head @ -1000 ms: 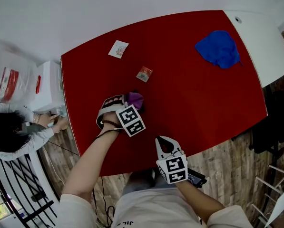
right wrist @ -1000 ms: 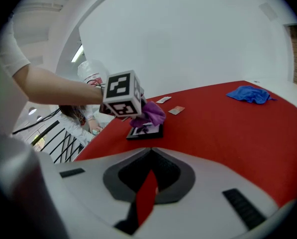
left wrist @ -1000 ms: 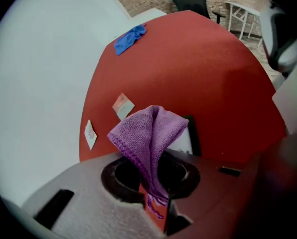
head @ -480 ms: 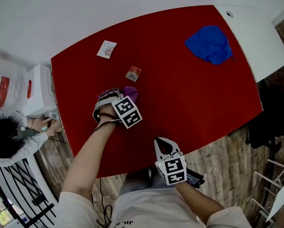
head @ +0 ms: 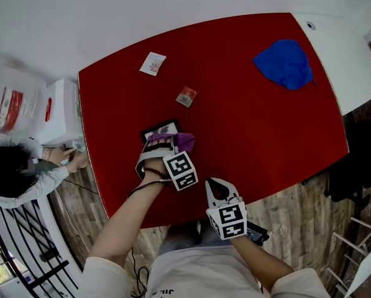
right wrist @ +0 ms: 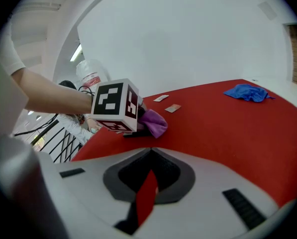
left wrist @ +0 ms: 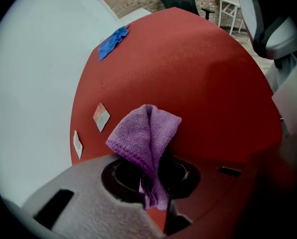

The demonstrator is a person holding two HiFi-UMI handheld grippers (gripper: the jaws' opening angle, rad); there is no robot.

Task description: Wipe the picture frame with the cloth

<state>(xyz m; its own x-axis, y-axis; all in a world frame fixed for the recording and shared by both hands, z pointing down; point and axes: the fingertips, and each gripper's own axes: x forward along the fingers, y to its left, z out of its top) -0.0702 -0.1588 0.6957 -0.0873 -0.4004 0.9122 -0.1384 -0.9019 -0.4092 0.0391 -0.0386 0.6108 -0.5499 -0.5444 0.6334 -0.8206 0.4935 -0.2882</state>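
A purple cloth (head: 184,141) is pinched in my left gripper (head: 168,140), which is shut on it and presses it down on the near edge of a small black picture frame (head: 160,130) lying flat on the red table (head: 266,135). In the left gripper view the purple cloth (left wrist: 147,142) bunches up out of the closed jaws and hides the frame. My right gripper (head: 215,184) hovers at the table's near edge, shut and empty. Its own view shows the left gripper's marker cube (right wrist: 114,106), the cloth (right wrist: 155,122) and a dark strip of frame (right wrist: 135,133).
A blue cloth (head: 284,63) lies at the far right of the table. Two small cards (head: 153,63) (head: 186,95) lie beyond the frame. A person (head: 11,172) crouches left of the table by a white box (head: 58,113). A white surface (head: 340,48) adjoins the right side.
My left gripper has dragged the purple cloth toward me and slightly right, uncovering the far part of the picture frame. The right gripper has stayed in place.
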